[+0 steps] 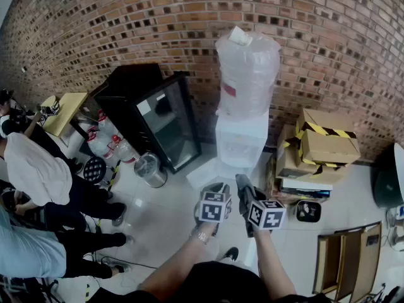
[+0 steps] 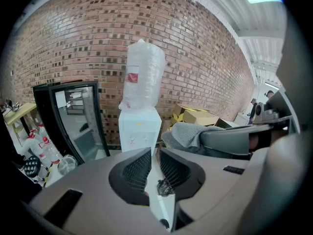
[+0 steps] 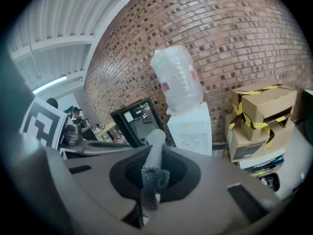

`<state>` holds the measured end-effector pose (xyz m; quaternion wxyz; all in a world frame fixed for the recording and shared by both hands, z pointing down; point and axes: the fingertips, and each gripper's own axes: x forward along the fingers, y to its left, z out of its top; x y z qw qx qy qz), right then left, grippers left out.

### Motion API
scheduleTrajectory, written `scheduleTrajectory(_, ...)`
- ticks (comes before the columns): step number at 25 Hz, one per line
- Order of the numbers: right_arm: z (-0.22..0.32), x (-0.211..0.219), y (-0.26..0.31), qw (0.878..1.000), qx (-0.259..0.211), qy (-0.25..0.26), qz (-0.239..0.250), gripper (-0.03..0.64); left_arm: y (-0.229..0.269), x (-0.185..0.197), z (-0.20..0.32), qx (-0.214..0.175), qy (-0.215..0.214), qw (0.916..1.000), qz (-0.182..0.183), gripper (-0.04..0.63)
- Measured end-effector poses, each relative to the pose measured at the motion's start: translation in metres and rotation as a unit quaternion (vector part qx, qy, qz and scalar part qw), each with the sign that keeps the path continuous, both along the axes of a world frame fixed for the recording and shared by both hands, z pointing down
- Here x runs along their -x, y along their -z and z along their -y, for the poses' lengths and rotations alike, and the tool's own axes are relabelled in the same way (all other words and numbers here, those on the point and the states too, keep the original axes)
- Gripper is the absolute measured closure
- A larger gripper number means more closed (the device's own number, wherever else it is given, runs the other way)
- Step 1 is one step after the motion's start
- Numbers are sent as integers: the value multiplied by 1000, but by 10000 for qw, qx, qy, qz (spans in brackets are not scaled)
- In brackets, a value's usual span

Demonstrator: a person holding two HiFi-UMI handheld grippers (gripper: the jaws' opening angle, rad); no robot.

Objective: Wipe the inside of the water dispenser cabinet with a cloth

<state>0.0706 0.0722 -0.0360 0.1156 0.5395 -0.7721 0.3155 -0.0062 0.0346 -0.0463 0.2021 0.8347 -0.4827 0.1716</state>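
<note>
Two grippers, the left gripper (image 1: 214,188) and the right gripper (image 1: 242,183), hover side by side just near of the white water dispenser (image 1: 242,141), which stands against the far brick wall (image 1: 126,24). From the left gripper view, its jaws stand a narrow slit apart around a small dark tuft (image 2: 164,187), possibly lint, and a grey cloth (image 2: 188,133) drapes to the right. From the right gripper view, the jaws are clamped on that cloth, with the dispenser beyond.
</note>
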Motion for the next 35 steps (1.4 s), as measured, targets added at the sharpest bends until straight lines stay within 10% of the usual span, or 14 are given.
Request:
scheduleTrajectory(14,132,-13,-33,9983,-417,-219,-349,598,-41,50,117,143,-38,9999,76,540)
scheduleTrajectory(21,157,-18,-160,9989,325,-266,-229,598,-156,36,130,804,336,9960,200,540)
scheduleTrajectory(35,240,-25,-537,9936,701,495,-738,598,-453,-12,234,261,136,9993,226,543)
